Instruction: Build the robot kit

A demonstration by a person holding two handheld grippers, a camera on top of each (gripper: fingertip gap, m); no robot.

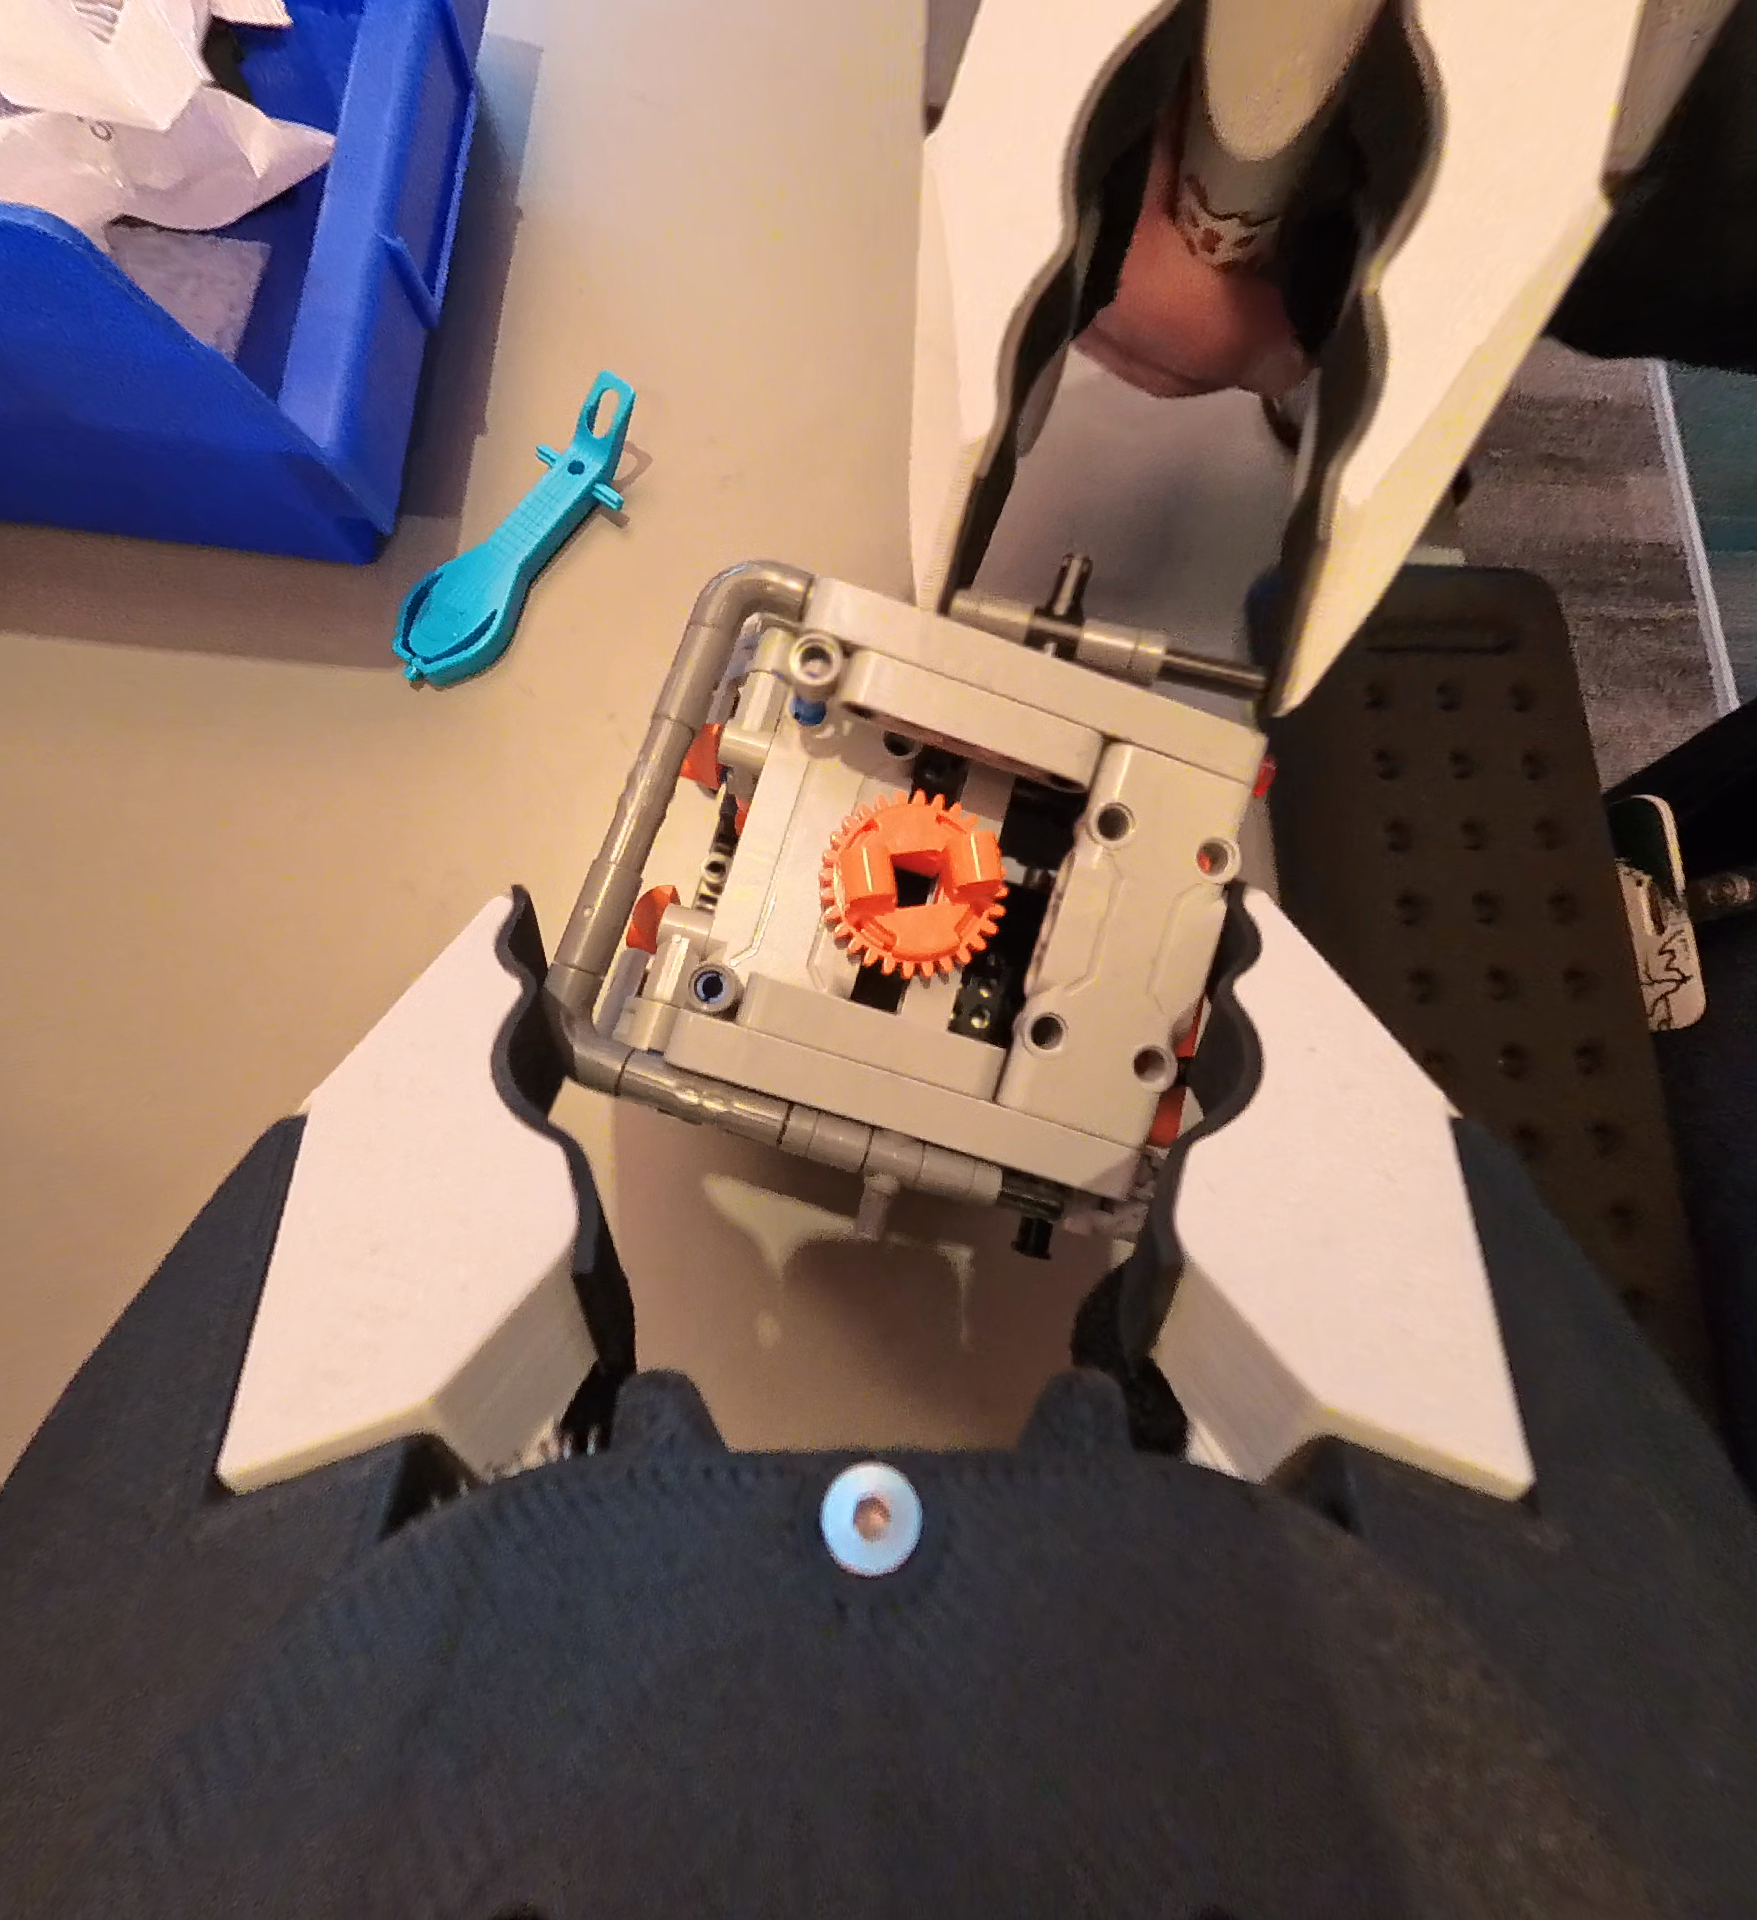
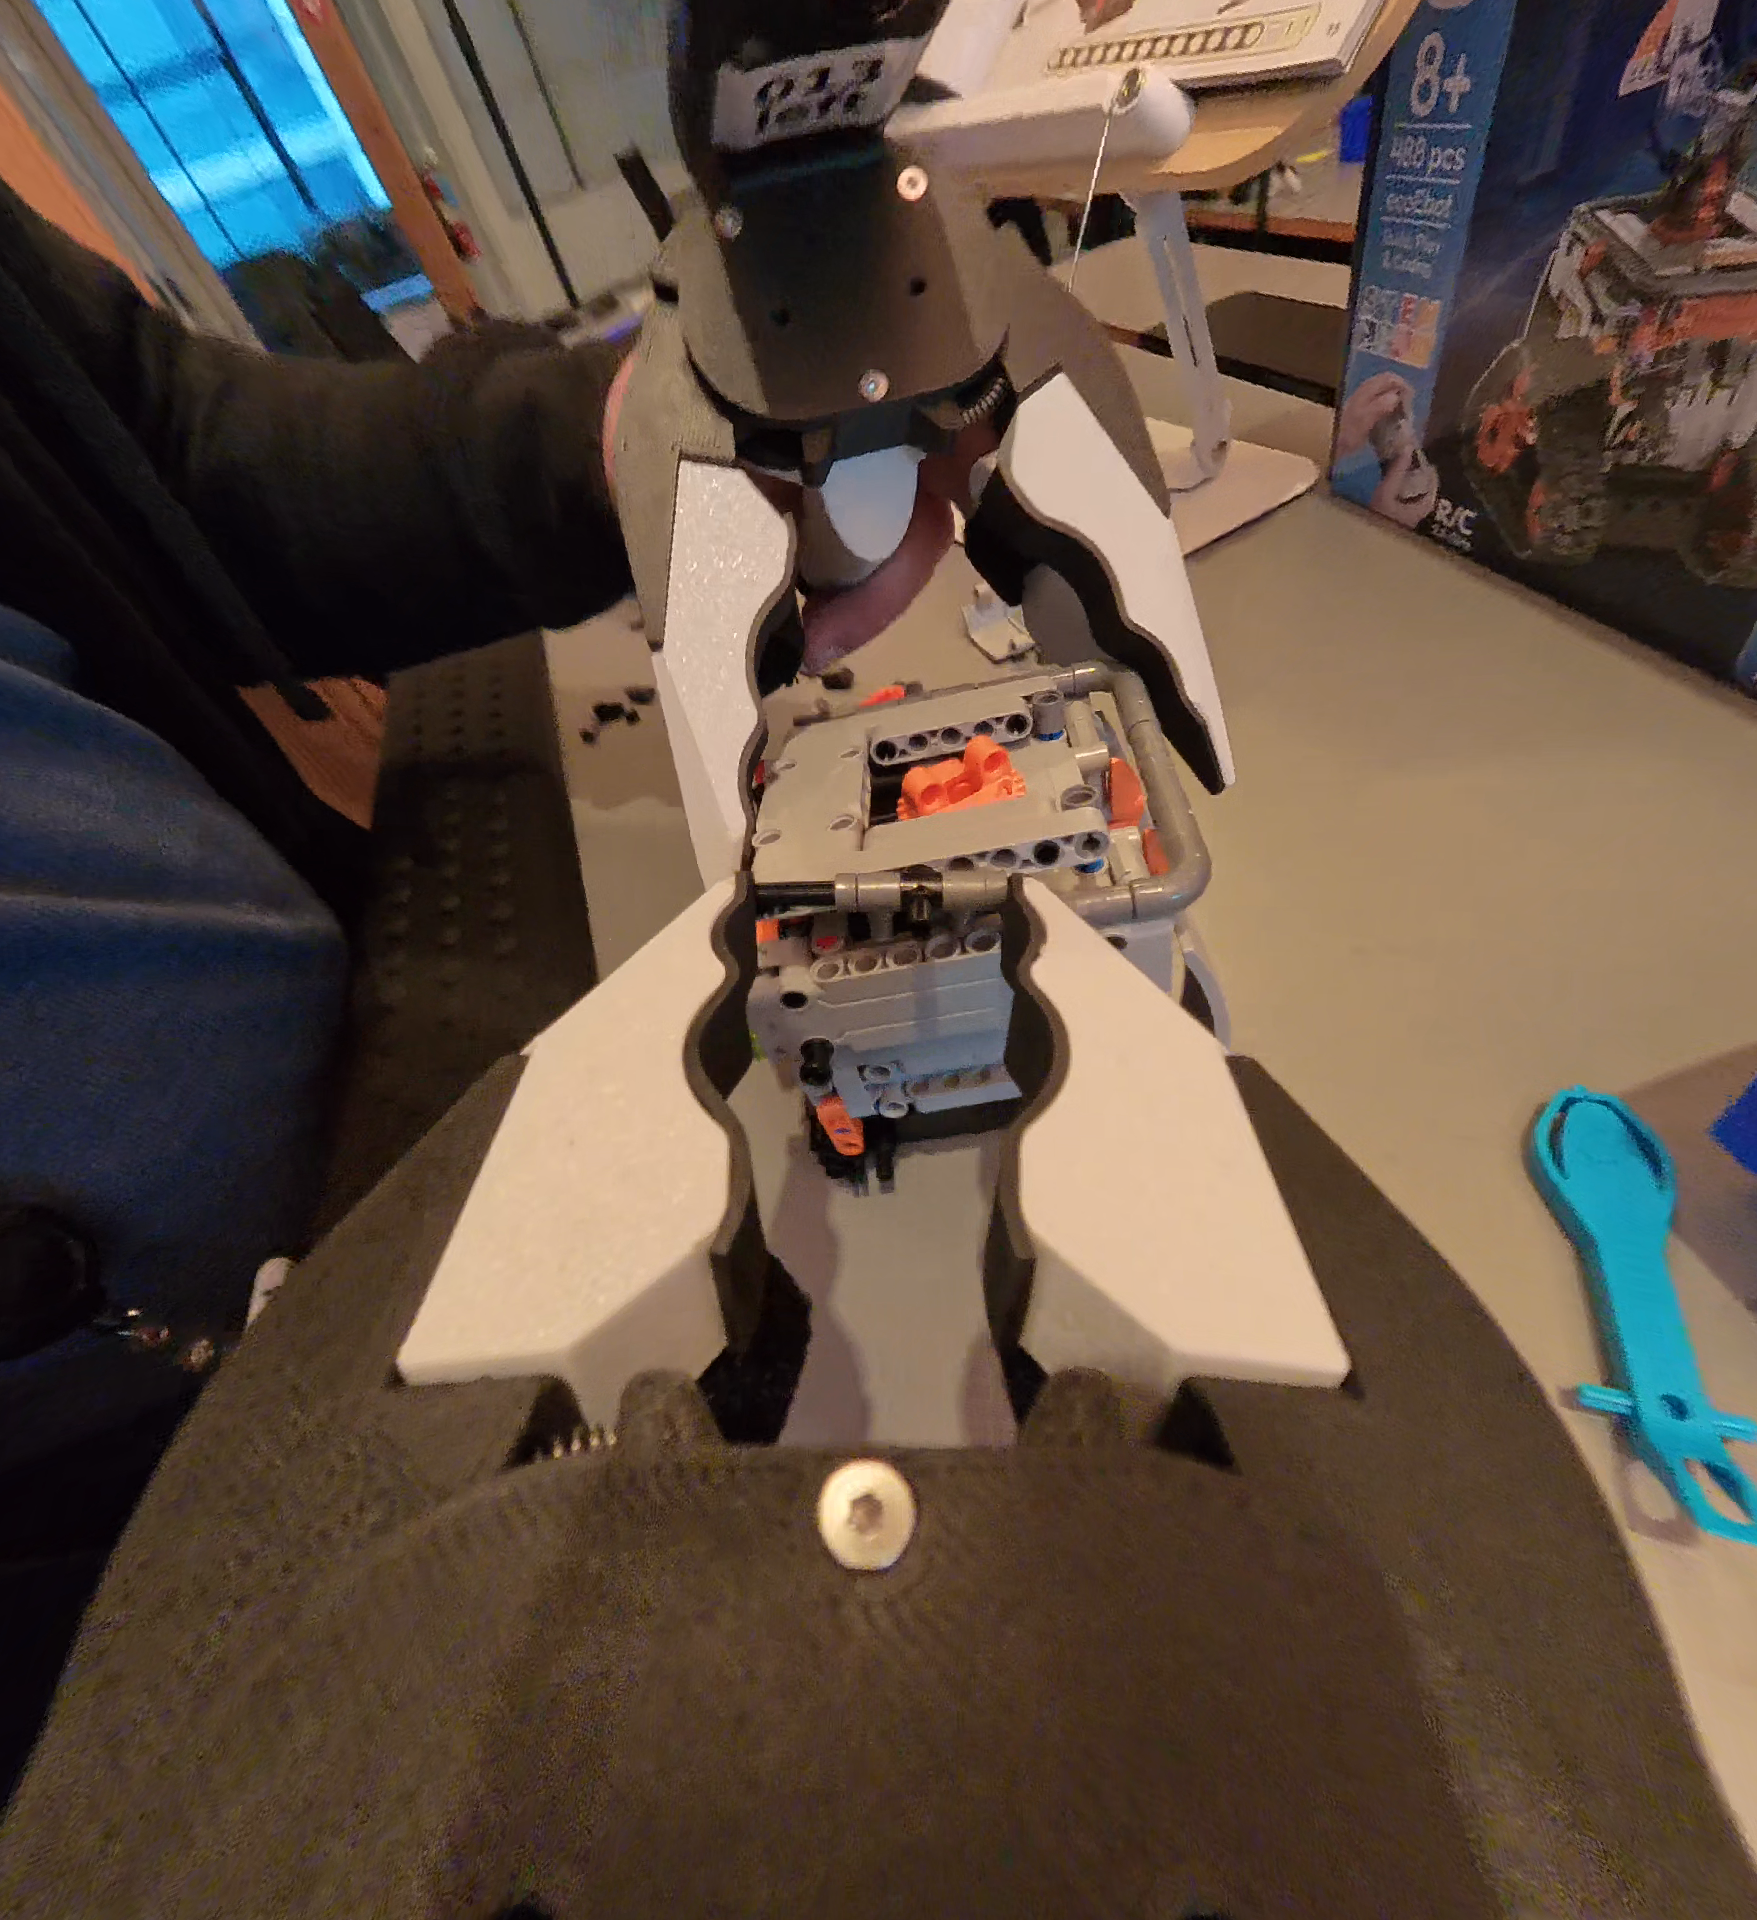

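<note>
Big stuff first: the beige table (image 1: 178,883) carries everything, with a blue bin (image 1: 126,343) of crumpled white plastic bags (image 1: 74,114) off in one corner and a printed toy box (image 2: 1601,343) standing along the far edge; a black perforated mat (image 1: 1456,883) lies at the table's near side.

Middle of it all is a grey brick-built cube (image 1: 905,883) with a bent grey tube round its edge; the left gripper (image 1: 879,997) has its jaws clamped on the cube's two opposite sides, so it's held up there over the table. The right gripper (image 2: 879,935) sits closed on a thin grey axle bar (image 2: 915,889) along the cube's top edge.

An orange gear (image 1: 913,883) sits in the cube's open face; a teal plastic tool (image 1: 510,540) lies on the table beside the bin, apart from both grippers.
</note>
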